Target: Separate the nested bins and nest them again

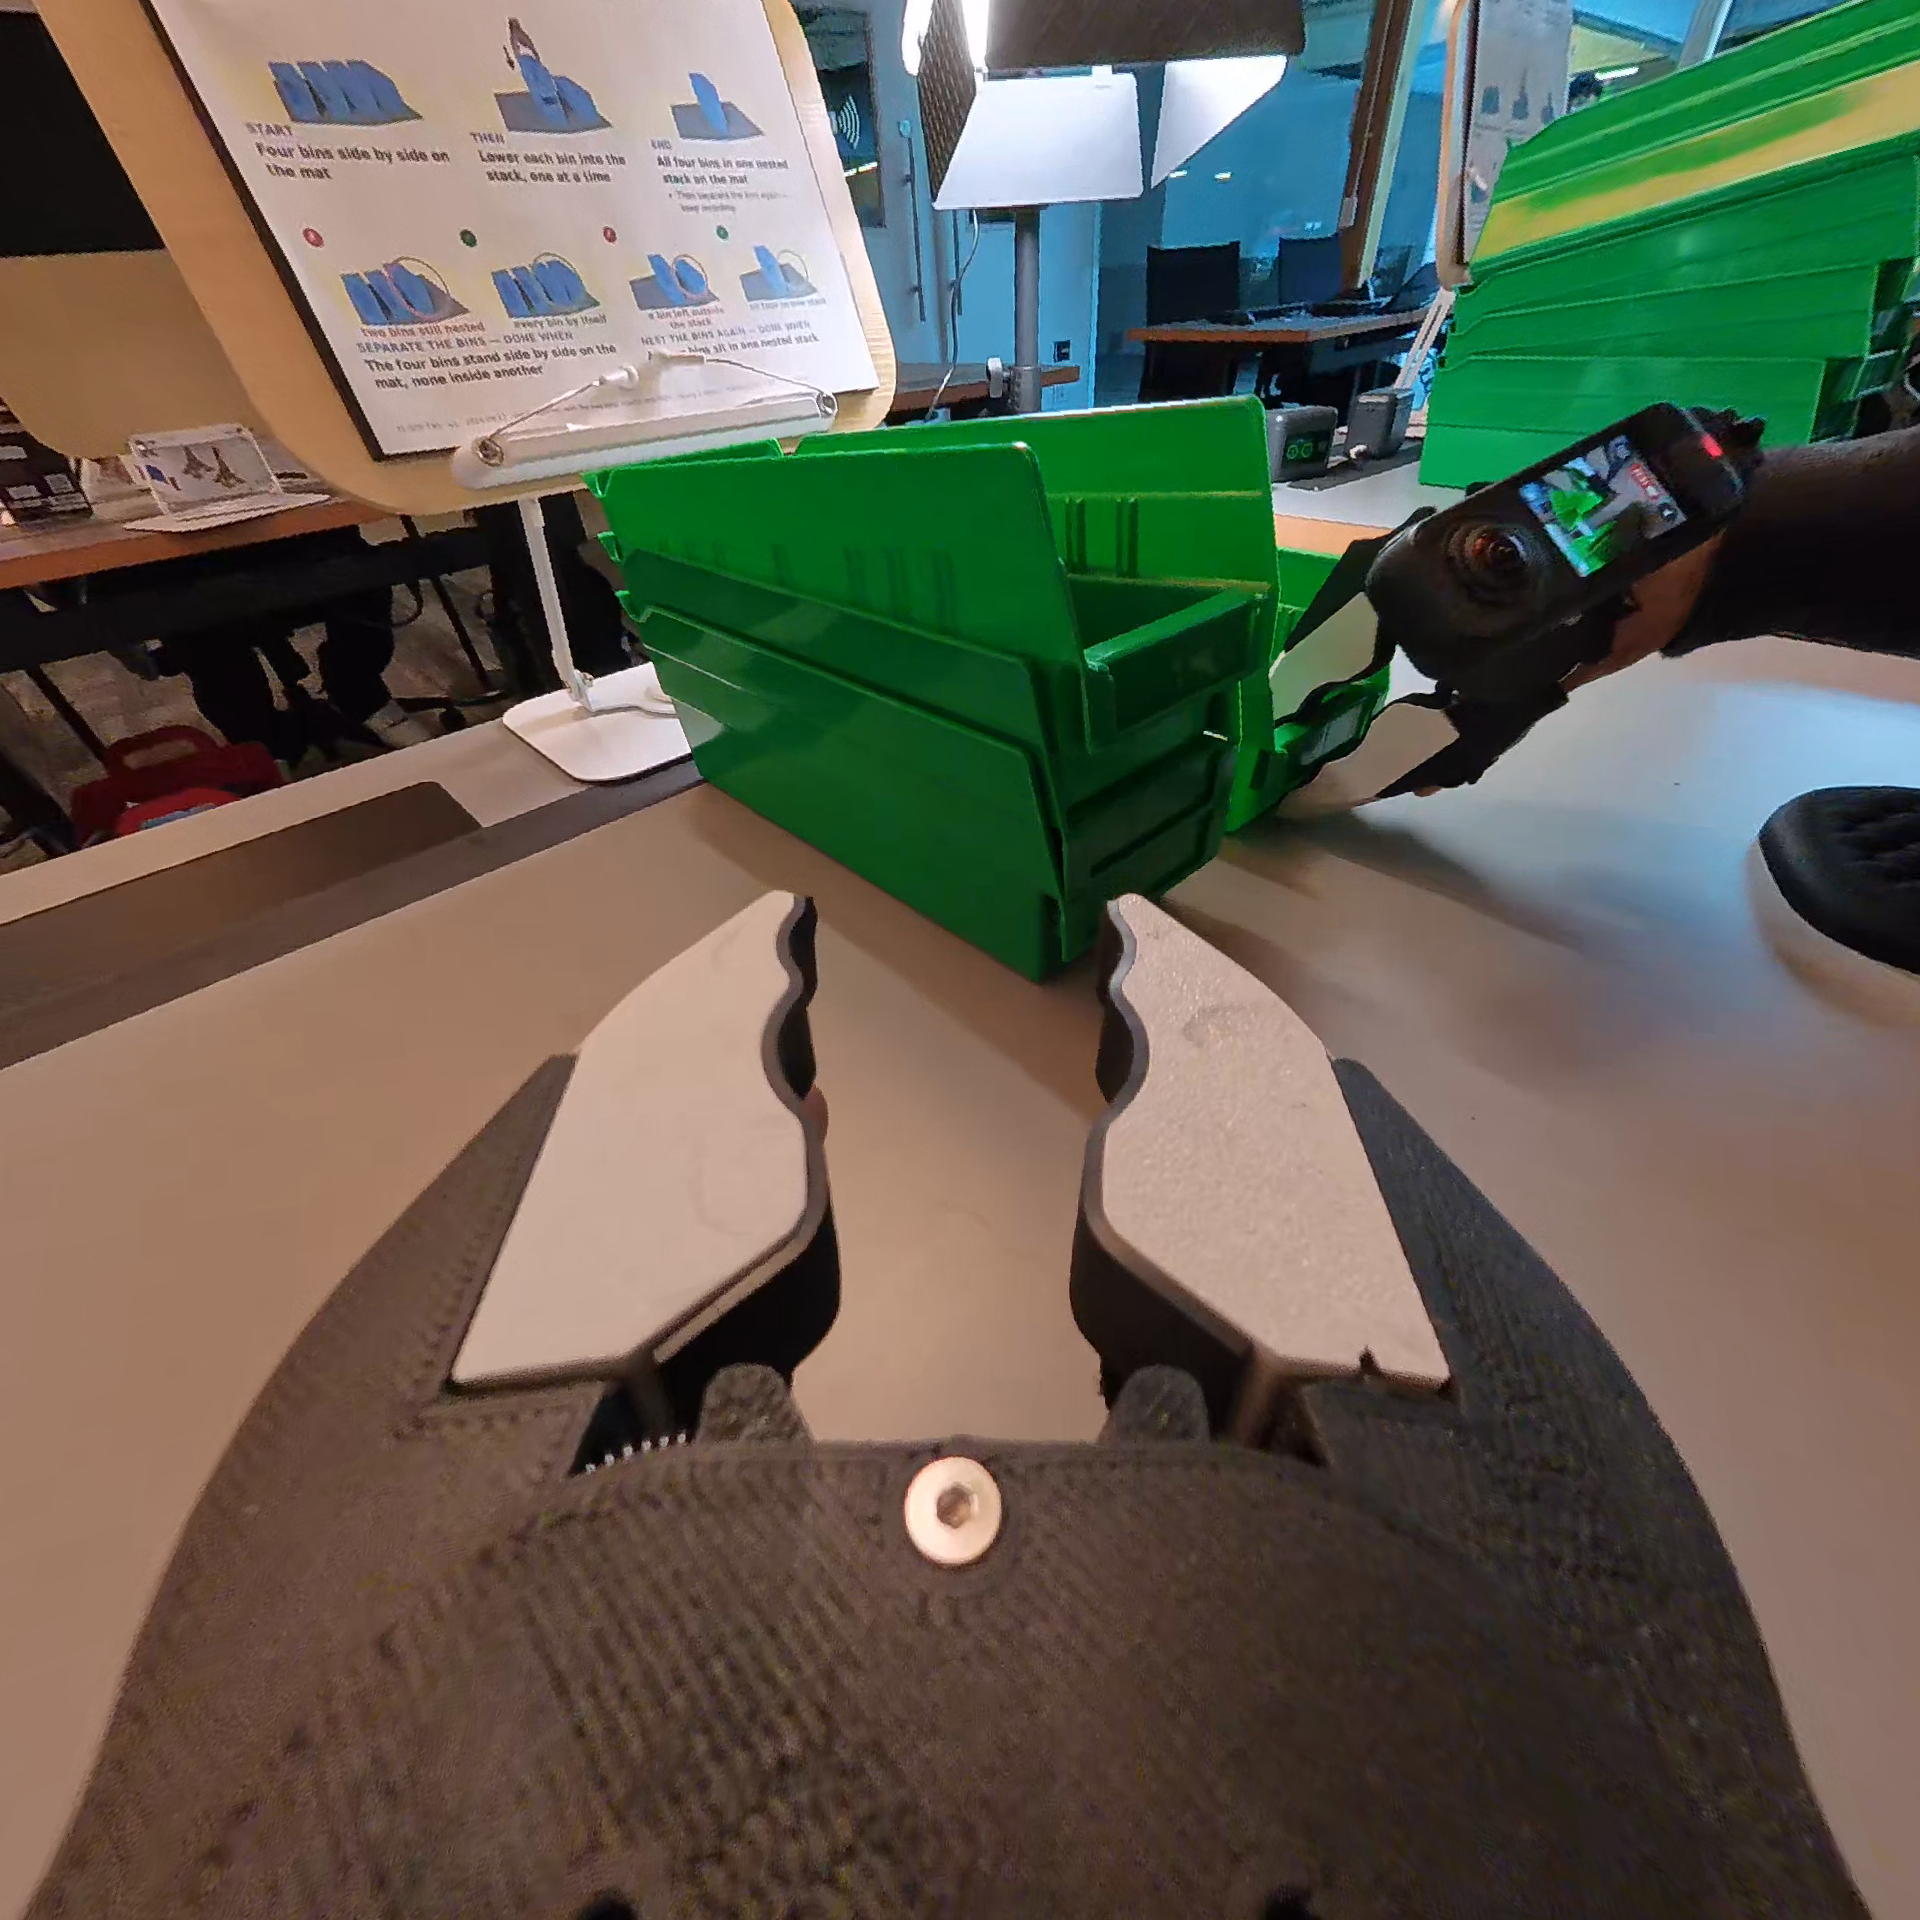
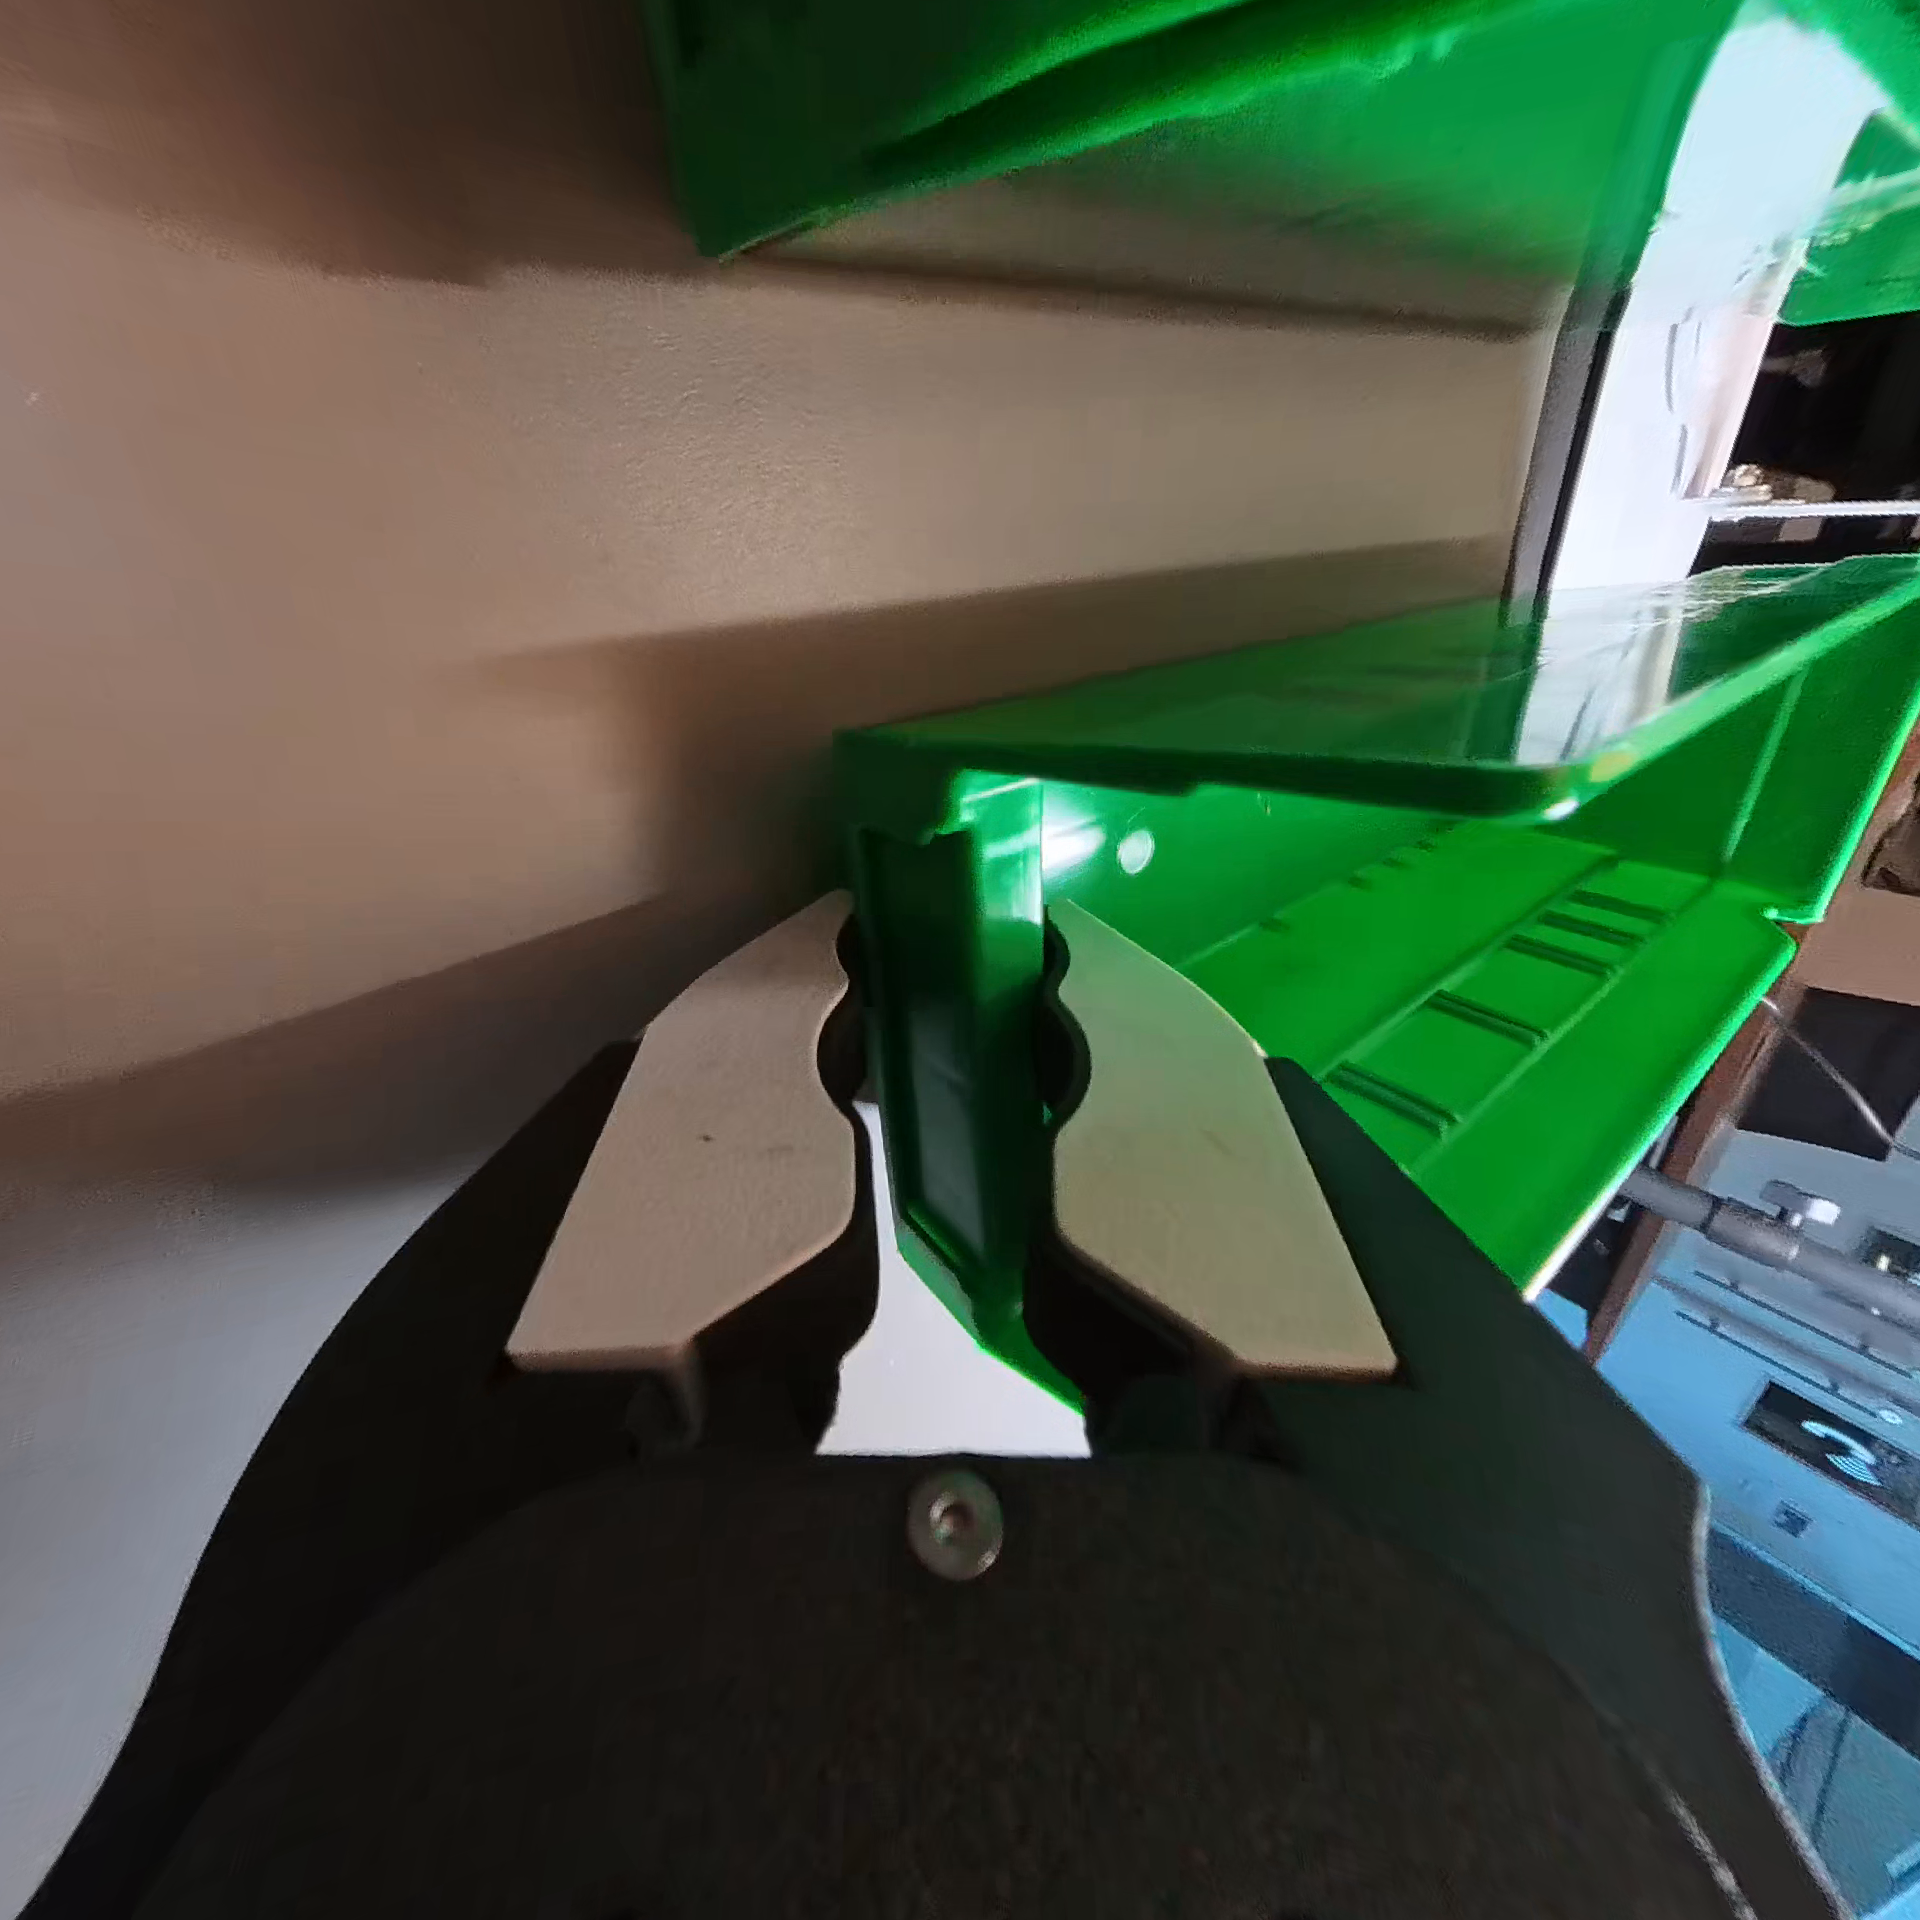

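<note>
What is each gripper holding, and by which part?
The right gripper clamps a green bin by its low front lip. The left gripper is open and holds nothing.

**My two tongs, up close**

My left tongs (image 1: 956, 940) have pale grey fingers (image 1: 675, 1143) with wavy black inner edges, set in a coarse, black printed body with one silver hex screw (image 1: 953, 1509). My right tongs (image 2: 951, 961) match; seen from the left wrist, they carry a small black camera (image 1: 1558, 530), and a dark sleeve (image 1: 1829, 540) follows.

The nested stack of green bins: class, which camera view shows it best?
The left wrist view: the whole nested stack stands on the table. The right wrist view shows only a blurred corner of it.
</note>
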{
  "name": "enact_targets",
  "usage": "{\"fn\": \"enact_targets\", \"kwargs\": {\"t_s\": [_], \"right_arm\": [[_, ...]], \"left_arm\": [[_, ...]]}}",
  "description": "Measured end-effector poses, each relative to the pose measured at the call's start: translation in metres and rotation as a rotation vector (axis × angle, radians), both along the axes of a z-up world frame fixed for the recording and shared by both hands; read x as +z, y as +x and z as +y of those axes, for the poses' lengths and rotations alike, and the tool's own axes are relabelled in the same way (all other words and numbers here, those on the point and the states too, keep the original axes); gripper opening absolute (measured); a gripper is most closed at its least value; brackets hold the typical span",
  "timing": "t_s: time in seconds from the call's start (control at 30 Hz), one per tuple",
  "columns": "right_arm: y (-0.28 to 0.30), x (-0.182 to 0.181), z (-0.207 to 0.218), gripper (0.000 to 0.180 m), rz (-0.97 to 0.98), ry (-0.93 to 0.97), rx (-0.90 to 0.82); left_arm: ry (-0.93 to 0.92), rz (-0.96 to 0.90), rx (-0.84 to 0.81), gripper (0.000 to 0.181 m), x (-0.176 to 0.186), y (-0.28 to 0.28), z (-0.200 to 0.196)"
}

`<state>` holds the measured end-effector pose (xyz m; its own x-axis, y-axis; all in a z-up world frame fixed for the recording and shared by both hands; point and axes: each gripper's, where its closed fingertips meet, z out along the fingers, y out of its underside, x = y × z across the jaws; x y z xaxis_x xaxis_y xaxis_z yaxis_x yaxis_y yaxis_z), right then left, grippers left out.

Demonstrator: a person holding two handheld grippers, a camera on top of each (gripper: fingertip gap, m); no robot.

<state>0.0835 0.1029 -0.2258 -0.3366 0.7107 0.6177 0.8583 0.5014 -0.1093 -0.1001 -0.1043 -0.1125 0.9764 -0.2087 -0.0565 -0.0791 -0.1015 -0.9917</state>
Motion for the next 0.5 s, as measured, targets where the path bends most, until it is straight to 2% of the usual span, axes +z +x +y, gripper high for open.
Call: {"fn": "enact_targets", "kwargs": {"t_s": [0.27, 0.37, 0.5], "right_arm": [[0.034, 0.024, -0.029, 0.027, 0.052, -0.025, -0.034], [0.042, 0.053, -0.035, 0.027, 0.097, -0.021, -0.044], [0.039, 0.109, -0.036, 0.027, 0.142, 0.053, -0.012]], "left_arm": [[-0.020, 0.003, 0.002, 0.051, -0.006, 0.000, 0.003], [-0.031, 0.011, 0.004, 0.050, -0.010, 0.001, 0.005], [-0.036, 0.028, 0.008, 0.050, -0.012, 0.003, 0.007]]}}
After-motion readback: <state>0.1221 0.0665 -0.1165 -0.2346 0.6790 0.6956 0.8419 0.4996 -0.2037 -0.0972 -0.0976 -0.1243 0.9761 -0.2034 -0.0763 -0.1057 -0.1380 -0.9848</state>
